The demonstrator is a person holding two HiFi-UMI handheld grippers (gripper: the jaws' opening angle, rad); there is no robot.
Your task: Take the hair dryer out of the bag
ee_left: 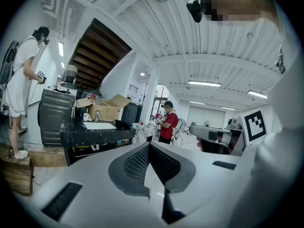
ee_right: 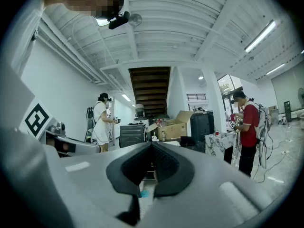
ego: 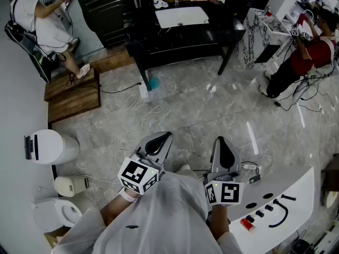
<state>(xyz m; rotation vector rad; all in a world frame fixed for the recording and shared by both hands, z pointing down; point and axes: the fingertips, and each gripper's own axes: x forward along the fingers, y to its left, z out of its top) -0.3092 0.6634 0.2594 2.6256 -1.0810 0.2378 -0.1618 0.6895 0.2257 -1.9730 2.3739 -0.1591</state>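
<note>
I cannot make out a hair dryer or a bag in any view. My left gripper (ego: pixel 164 136) is held close to my body over the grey marble floor, pointing forward, jaws shut with nothing between them. My right gripper (ego: pixel 221 141) is beside it, about level, also shut and empty. In the left gripper view the left gripper (ee_left: pixel 148 145) shows its dark ribbed pads pressed together. In the right gripper view the right gripper (ee_right: pixel 152 144) shows the same. Both point toward a black table (ego: pixel 183 36) across the room.
A white sheet (ego: pixel 181 16) lies on the black table, a cardboard box (ee_left: pixel 102 109) behind it. A white curved counter (ego: pixel 296 194) with small dark items is at my right. White bins (ego: pixel 50 146), a wooden step (ego: pixel 71 94) and a floor cable (ego: pixel 139 110) lie left. Two people stand at the far corners.
</note>
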